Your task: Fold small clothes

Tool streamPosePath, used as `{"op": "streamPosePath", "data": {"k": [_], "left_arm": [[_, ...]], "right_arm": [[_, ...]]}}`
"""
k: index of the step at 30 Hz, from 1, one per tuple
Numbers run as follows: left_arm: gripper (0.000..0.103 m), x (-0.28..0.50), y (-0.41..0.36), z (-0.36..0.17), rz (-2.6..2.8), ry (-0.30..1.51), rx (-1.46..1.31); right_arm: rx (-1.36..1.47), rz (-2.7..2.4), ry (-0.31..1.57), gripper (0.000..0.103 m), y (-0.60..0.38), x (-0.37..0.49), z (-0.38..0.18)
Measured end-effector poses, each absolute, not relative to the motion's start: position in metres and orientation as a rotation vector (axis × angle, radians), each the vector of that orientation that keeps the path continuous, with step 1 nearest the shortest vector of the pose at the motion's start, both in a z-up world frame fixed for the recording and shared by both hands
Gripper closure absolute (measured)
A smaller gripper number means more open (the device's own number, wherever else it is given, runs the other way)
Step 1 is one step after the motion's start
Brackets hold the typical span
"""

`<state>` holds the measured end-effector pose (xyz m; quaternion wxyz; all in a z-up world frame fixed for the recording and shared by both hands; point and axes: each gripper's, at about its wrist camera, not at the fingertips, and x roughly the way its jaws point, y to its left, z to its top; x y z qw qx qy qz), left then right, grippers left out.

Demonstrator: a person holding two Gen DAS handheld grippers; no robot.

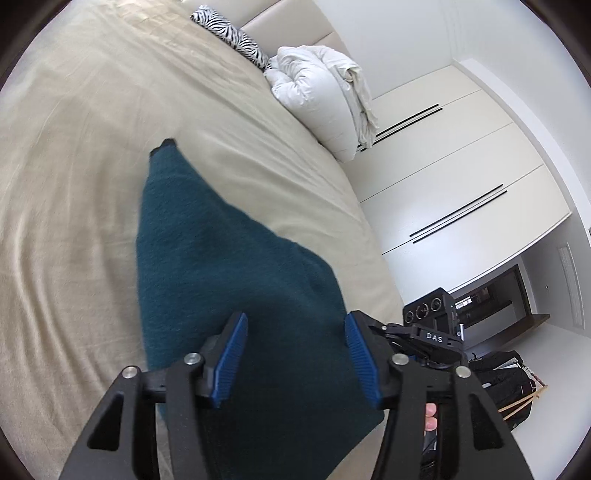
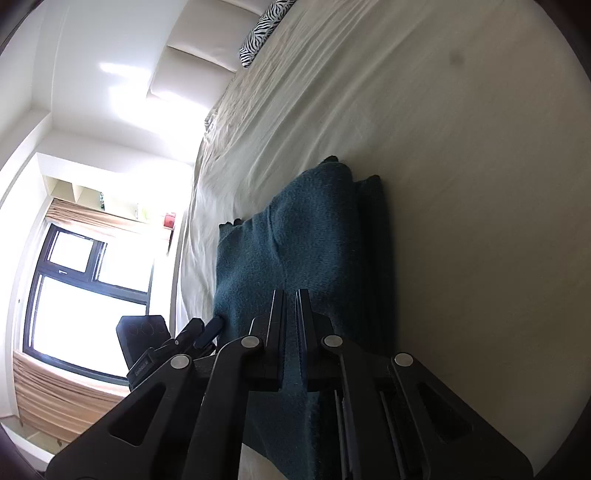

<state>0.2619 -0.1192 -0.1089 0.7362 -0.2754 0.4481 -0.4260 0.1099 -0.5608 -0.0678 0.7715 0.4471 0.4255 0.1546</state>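
**Tongs over a teal knit on the bed: right pinching, left spread**

Right tongs are clenched on the teal cloth; fabric runs up btwn the two fingers, so I read it as gripped near its close edge. Left tongs stand released, blue pads wide apart w/ the same cloth beneath and btwn them, not pressed as far as I can see.

Cloth lies on the beige bedsheet, already doubled: a layered edge shows along one side, far corners tapering toward the zebra pillow and white duvet.

Handling, my guess: soft, fuzzy knit, light, floppy, no stiffness; it'll sag and drag on the sheet. Not fragile or slippery. Best hold = corners or the folded edge, both layers pinched together, one tong per corner, lifted evenly so layers don't slide apart.
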Motion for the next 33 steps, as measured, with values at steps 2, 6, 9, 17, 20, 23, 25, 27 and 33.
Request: {"op": "streamPosePath", "data": {"k": [2,6,9,17,20,23,25,27,33], "left_arm": [[0.039,0.264,-0.128,-0.106,-0.957,0.983,-0.582],[0.051,0.279,-0.134,-0.136,-0.914,1.075,-0.581],[0.056,0.285,-0.129,-0.141,-0.927,1.093,-0.639],[0.046,0.266,-0.1,-0.129,-0.913,1.045,-0.743],[0.041,0.24,-0.088,-0.116,-0.964,1.015,-0.779],[0.039,0.21,-0.081,-0.111,-1.018,1.001,-0.78],[0.038,0.195,-0.083,-0.119,-1.018,1.023,-0.737],[0.038,0.188,-0.087,-0.139,-0.979,1.084,-0.715],[0.039,0.172,-0.074,-0.142,-0.96,1.078,-0.727]], "right_arm": [[0.963,0.34,0.928,0.097,-0.555,0.126,-0.069],[1.043,0.269,0.994,0.099,-0.564,0.158,-0.101],[1.114,0.244,0.918,0.099,-0.586,0.16,-0.11],[1.109,0.211,0.806,0.093,-0.603,0.12,-0.09],[1.077,0.276,0.775,0.063,-0.589,0.093,-0.07],[1.042,0.407,0.736,0.051,-0.563,0.062,-0.053],[1.045,0.469,0.761,0.051,-0.549,0.04,-0.054],[1.011,0.467,0.825,0.051,-0.53,0.034,-0.07],[1.103,0.337,0.812,0.052,-0.56,-0.001,-0.095]]}}
